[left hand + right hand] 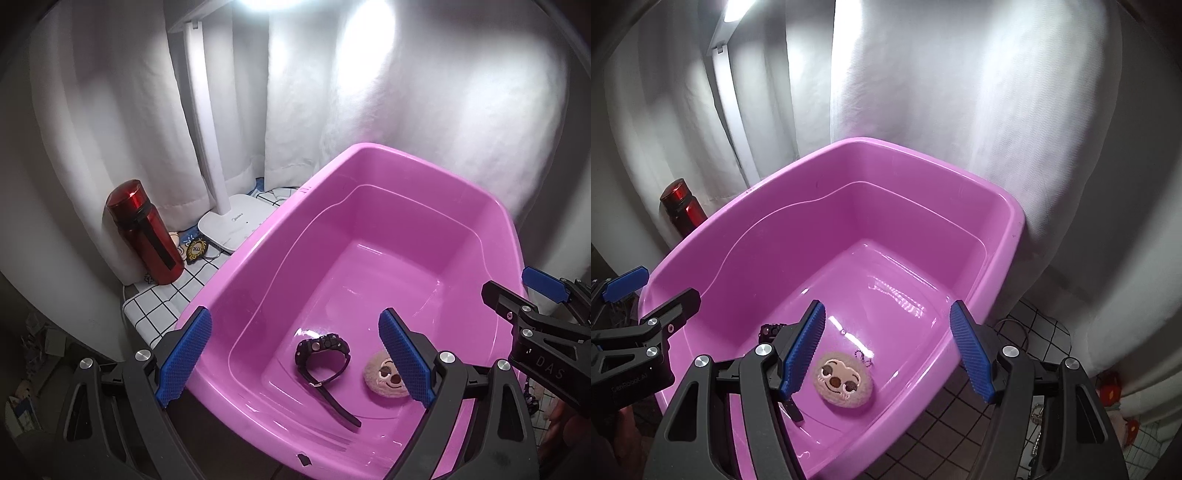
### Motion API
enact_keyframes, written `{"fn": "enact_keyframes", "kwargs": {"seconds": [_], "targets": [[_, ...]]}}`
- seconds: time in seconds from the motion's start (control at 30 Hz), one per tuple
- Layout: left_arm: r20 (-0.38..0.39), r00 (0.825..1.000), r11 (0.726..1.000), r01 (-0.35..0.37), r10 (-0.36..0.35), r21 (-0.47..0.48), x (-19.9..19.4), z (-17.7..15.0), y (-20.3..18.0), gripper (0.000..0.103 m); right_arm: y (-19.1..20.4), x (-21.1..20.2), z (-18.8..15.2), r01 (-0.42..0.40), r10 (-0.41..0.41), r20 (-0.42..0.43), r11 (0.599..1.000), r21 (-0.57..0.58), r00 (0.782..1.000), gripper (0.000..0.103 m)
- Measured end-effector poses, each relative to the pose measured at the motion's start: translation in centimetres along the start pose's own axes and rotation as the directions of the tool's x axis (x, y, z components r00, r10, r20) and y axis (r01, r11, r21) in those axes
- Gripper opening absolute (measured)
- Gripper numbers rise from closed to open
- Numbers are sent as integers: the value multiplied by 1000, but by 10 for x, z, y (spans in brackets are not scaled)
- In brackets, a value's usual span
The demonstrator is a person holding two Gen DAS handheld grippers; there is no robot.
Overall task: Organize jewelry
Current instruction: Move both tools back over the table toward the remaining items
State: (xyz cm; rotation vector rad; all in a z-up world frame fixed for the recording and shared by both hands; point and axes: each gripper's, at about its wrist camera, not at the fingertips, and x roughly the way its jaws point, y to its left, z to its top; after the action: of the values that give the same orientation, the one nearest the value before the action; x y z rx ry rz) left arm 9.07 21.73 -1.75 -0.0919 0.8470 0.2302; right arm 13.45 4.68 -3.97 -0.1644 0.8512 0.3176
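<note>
Left gripper [295, 362] spread, empty | right gripper [888, 350] likewise | glossy basin [923, 162]: fuzzy charm [846, 384]

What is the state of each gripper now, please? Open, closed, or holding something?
Left gripper: open, holding nothing, above the pink tub.
Right gripper: open, holding nothing, above the plush face charm.

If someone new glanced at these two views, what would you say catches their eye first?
The big pink tub fills the middle of both views. On its floor near the front lie a black wristwatch and, beside it, a round plush charm with a smiling face. Both grippers, left gripper and right gripper, hang open over the tub's near end, and a shiny red bottle stands on the checked cloth to the tub's left.
</note>
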Motion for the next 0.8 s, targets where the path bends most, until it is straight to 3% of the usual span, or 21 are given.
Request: {"fn": "enact_keyframes", "kwargs": {"seconds": [0.43,0.63,0.8], "targets": [[27,995,995,93,-94,44,-39,-17,-47,90,-54,-68,-60,26,-38,80,990,140,996,67],[35,982,980,183,-186,78,-64,-32,-83,90,-106,-117,-119,109,-133,81,962,251,988,67],[23,966,959,251,-256,130,-79,-48,-120,90,-160,-152,-179,218,-246,29,904,367,969,67]]}}
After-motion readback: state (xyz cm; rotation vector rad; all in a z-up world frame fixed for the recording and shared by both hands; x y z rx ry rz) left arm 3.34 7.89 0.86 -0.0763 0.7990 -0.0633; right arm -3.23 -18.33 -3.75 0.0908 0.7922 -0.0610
